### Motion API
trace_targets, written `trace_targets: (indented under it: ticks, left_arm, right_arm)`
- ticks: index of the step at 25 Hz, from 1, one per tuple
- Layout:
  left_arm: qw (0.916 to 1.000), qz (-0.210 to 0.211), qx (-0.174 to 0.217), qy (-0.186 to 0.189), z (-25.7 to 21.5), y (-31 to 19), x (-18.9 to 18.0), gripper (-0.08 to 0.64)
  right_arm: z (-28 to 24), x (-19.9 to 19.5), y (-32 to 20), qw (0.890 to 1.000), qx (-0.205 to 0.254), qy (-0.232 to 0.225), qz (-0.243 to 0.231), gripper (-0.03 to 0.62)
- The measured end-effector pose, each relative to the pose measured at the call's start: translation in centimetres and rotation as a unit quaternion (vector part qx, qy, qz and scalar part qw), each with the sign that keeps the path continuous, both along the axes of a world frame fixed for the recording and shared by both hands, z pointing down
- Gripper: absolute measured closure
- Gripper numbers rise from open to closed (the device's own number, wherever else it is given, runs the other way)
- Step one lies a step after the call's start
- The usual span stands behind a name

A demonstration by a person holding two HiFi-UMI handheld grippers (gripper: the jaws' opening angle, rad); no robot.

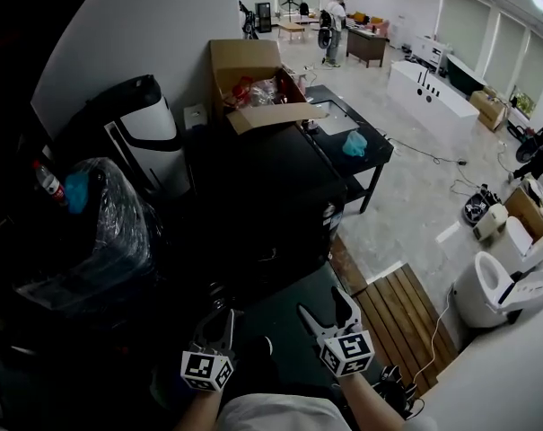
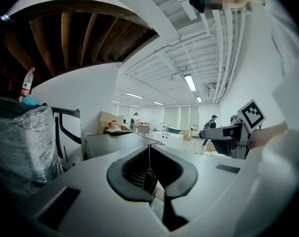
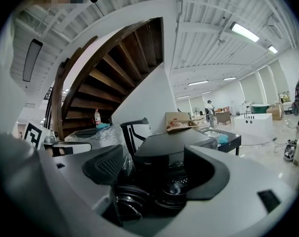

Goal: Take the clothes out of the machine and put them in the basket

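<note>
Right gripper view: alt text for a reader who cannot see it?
The right gripper, jaws apart and empty, faces a black front-loading washing machine whose round door looks swung open. A plastic-wrapped bundle and a wooden staircase stand behind.

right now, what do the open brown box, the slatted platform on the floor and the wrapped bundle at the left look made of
The open box looks like cardboard: matte brown, with bent flaps. The slatted platform is probably wood: brown parallel boards with gaps between them. The wrapped bundle is covered in clear plastic film, glossy and crinkled with highlights; what lies under it cannot be told.
</note>
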State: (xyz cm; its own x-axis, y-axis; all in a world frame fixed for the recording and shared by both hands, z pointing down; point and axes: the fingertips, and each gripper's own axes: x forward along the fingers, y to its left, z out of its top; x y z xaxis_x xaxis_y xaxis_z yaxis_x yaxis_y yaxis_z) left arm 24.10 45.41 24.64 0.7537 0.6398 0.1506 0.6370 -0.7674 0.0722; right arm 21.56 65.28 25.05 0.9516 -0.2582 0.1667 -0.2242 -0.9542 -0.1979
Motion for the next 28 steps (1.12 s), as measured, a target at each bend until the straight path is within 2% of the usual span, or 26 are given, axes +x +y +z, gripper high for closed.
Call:
trace_targets:
  ticks: [14, 22, 28]
  left_arm:
    - [0.9999, -0.012, -0.007, 0.009, 8.2, -1.1, 8.6, 0.538]
    - [0.9994, -0.025, -0.018, 0.017, 14.0, -1.0, 12.6, 0.538]
    - [0.9994, -0.015, -0.024, 0.022, 19.9, -0.5, 14.8, 0.538]
  right_arm:
    - [8.5, 8.7, -0.5, 1.000, 0.007, 0.006, 0.002, 0.236]
    - [15.3, 12.9, -0.6, 1.000, 0.016, 0.017, 0.001, 0.235]
    - [22.1, 15.6, -0.9, 1.000, 0.016, 0.014, -0.004, 0.233]
